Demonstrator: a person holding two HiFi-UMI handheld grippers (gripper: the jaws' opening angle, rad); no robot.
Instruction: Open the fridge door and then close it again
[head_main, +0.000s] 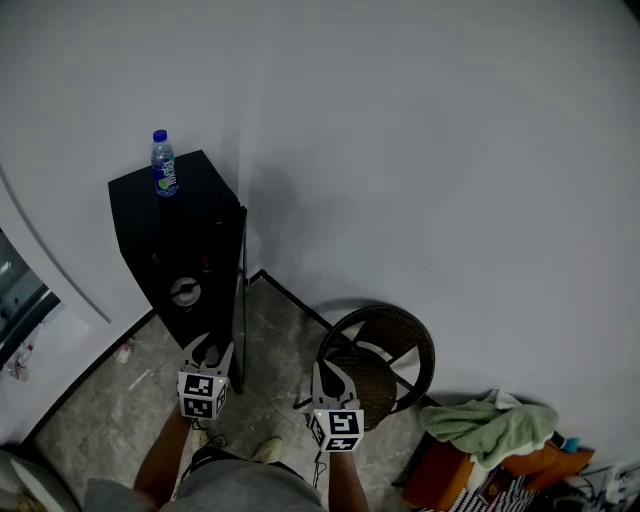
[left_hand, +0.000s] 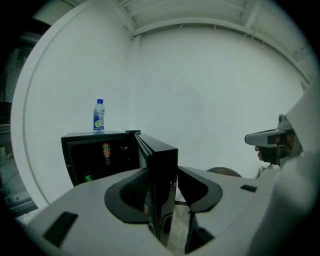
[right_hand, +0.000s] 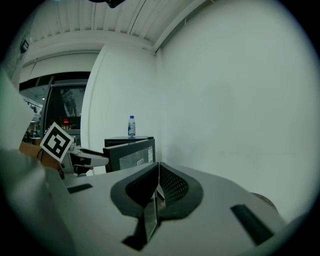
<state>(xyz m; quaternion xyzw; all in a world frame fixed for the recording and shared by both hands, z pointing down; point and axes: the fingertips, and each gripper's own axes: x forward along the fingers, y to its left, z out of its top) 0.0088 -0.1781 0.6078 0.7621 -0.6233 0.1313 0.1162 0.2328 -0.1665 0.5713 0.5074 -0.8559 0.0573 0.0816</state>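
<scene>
A small black fridge (head_main: 160, 235) stands in the corner against the white wall, with its door (head_main: 241, 300) swung open toward me. My left gripper (head_main: 212, 352) has its jaws on either side of the door's free edge (left_hand: 164, 165) and is shut on it. The fridge's dark inside (left_hand: 100, 157) shows a can and a green item. My right gripper (head_main: 331, 380) hovers to the right of the door, shut and empty, its jaws pressed together (right_hand: 157, 189). From the right gripper view I see the door's outer face (right_hand: 131, 155).
A water bottle (head_main: 164, 165) stands on the fridge top. A round wicker chair (head_main: 385, 358) sits just right of my right gripper. A green cloth (head_main: 492, 425) lies over bags at the lower right. A glass door frame (head_main: 20, 290) is at the left.
</scene>
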